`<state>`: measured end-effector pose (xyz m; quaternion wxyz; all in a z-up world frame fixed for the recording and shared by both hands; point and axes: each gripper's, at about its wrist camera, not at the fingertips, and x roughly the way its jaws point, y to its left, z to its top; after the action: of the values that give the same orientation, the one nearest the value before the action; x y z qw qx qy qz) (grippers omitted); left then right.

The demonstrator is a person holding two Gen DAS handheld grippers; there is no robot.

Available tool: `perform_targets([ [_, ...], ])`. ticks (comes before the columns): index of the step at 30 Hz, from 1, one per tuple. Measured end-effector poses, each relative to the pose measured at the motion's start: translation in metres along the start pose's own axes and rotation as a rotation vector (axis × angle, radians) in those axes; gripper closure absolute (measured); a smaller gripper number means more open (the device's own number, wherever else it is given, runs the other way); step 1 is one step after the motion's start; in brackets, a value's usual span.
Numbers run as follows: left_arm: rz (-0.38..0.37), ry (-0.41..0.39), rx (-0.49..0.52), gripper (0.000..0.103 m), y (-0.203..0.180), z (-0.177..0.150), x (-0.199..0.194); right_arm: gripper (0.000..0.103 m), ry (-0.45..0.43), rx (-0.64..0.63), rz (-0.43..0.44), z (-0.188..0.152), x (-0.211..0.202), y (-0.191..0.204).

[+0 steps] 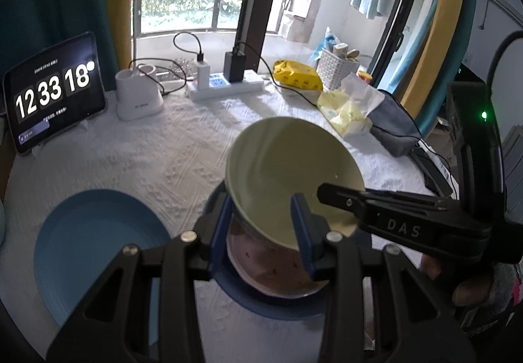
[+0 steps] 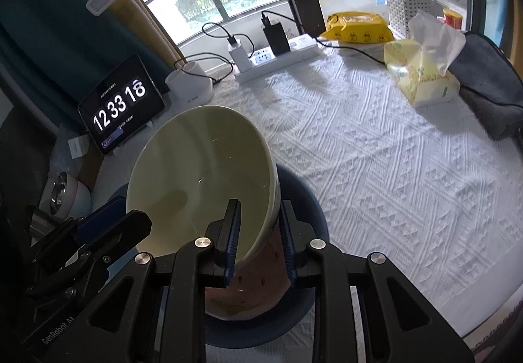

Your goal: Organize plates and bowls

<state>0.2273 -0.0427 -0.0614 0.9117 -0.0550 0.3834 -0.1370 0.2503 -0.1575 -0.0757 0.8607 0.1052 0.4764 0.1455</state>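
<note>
Both grippers pinch the cream bowl (image 1: 287,167) by opposite rim walls, the left gripper (image 1: 266,229) and right gripper (image 2: 258,242) narrowly closed on it, sharing its weight. It hangs tilted at lower centre, over the pink bowl (image 1: 271,261) on the dark blue plate (image 1: 261,304), seemingly for nesting.

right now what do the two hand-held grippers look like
Both are black plastic frames with triangular cut-outs and silver round bolt heads, each ending in two dark blue ribbed pads. The left hand-held gripper fills its own view. The right hand-held gripper has white "DAS" lettering on its side, a green light and a black cable behind. The left one's body reads "GenRobot.AI".
</note>
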Motion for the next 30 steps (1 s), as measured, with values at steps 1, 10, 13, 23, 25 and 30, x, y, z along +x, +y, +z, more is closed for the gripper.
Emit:
perform_targets([
  [1, 0.0, 0.002, -0.001, 0.065, 0.001, -0.002, 0.0, 0.077, 0.005, 0.0, -0.001, -0.002, 0.001, 0.0],
  [10, -0.006, -0.003, -0.002, 0.065, 0.002, -0.012, -0.006, 0.077, 0.007, -0.009, -0.012, -0.011, -0.003, 0.006],
  [13, -0.009, -0.003, -0.003, 0.065, 0.002, -0.017, -0.009, 0.077, 0.008, -0.012, -0.018, -0.015, -0.005, 0.008],
  [23, -0.012, 0.03, 0.007, 0.065, 0.0, -0.032, -0.008, 0.077, 0.025, -0.013, -0.045, -0.028, -0.006, 0.009],
  [25, -0.015, 0.033, 0.011, 0.065, -0.001, -0.035, -0.008, 0.077, 0.03, -0.013, -0.055, -0.03, -0.005, 0.008],
  [30, -0.039, -0.014, 0.091, 0.065, -0.022, -0.037, -0.017, 0.074, 0.032, -0.042, -0.054, -0.034, -0.005, 0.015],
])
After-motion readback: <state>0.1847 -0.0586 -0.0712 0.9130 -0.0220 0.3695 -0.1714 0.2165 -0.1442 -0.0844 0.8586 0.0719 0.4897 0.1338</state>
